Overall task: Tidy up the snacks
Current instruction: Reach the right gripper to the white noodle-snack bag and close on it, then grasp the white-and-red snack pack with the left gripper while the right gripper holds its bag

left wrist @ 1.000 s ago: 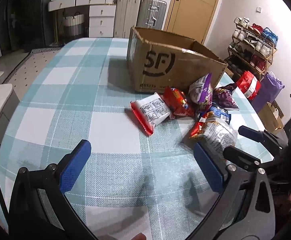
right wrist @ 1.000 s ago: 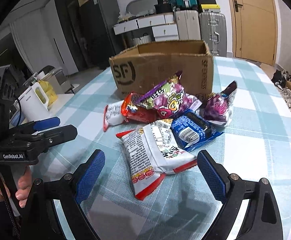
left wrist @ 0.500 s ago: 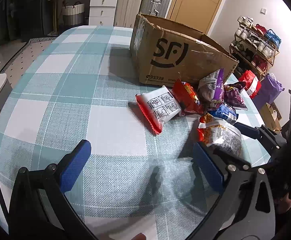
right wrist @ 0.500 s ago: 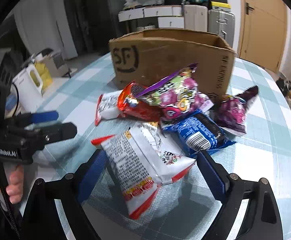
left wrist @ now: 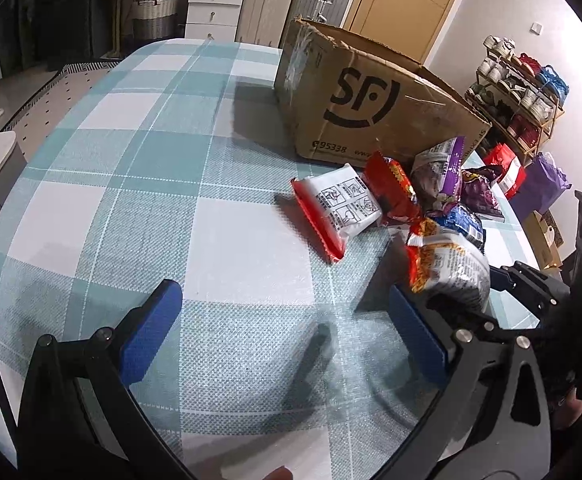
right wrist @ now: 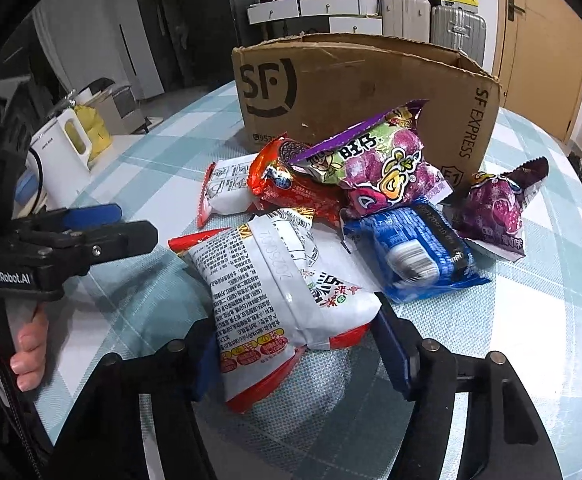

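White snack packet (right wrist: 279, 300) lies nearest in the snack pile (right wrist: 371, 184), before the cardboard box (right wrist: 371, 92). Right gripper (right wrist: 295, 354) has just been closing; its pads now press the packet's near end. Left gripper (left wrist: 287, 332) spread wide over bare tablecloth (left wrist: 139, 184), left of the pile.

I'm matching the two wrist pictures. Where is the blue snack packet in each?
Left wrist: blue snack packet at right, mostly hidden behind the white bag.
Right wrist: right of centre, below the purple bag.
Shared landmark: cardboard box behind the pile.
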`<state>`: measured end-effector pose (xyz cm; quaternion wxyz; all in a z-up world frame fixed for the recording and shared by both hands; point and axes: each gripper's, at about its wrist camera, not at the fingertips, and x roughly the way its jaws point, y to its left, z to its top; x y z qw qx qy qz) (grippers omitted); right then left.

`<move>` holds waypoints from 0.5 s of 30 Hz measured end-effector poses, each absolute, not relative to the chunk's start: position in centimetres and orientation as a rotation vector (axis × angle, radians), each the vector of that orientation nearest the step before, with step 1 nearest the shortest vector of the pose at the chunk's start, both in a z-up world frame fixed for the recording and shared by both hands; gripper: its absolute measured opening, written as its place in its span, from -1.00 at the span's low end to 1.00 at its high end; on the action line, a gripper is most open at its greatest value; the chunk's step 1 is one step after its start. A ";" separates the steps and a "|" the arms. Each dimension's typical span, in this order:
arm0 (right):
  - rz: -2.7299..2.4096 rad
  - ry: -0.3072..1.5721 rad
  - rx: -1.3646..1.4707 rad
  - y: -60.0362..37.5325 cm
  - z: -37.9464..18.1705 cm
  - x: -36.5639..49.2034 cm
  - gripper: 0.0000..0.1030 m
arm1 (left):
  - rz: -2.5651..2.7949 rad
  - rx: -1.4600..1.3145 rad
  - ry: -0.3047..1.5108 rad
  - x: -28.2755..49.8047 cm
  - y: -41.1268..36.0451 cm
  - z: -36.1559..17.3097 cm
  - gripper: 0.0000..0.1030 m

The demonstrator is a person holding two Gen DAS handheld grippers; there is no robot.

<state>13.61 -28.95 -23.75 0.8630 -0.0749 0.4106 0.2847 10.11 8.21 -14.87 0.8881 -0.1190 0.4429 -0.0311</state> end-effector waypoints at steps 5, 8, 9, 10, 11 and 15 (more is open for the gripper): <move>0.617 0.867 -0.071 -29.8 -23.6 13.5 0.21 | -0.060 -0.248 0.919 9.8 8.5 -14.8 0.97; 0.623 0.862 -0.036 -30.3 -23.4 13.2 0.21 | -0.057 -0.255 0.919 9.6 8.7 -14.7 0.97; 0.627 0.862 -0.021 -30.5 -23.3 13.1 0.21 | -0.058 -0.255 0.918 9.6 8.7 -14.7 0.97; 0.630 0.861 -0.010 -30.6 -23.3 13.0 0.21 | -0.057 -0.253 0.918 9.6 8.7 -14.7 0.97; 0.630 0.858 0.004 -30.8 -23.2 13.0 0.21 | -0.057 -0.249 0.919 9.7 8.7 -14.6 0.97; 0.638 0.851 0.036 -31.7 -23.0 12.6 0.21 | -0.068 -0.232 0.921 9.9 8.3 -14.4 0.97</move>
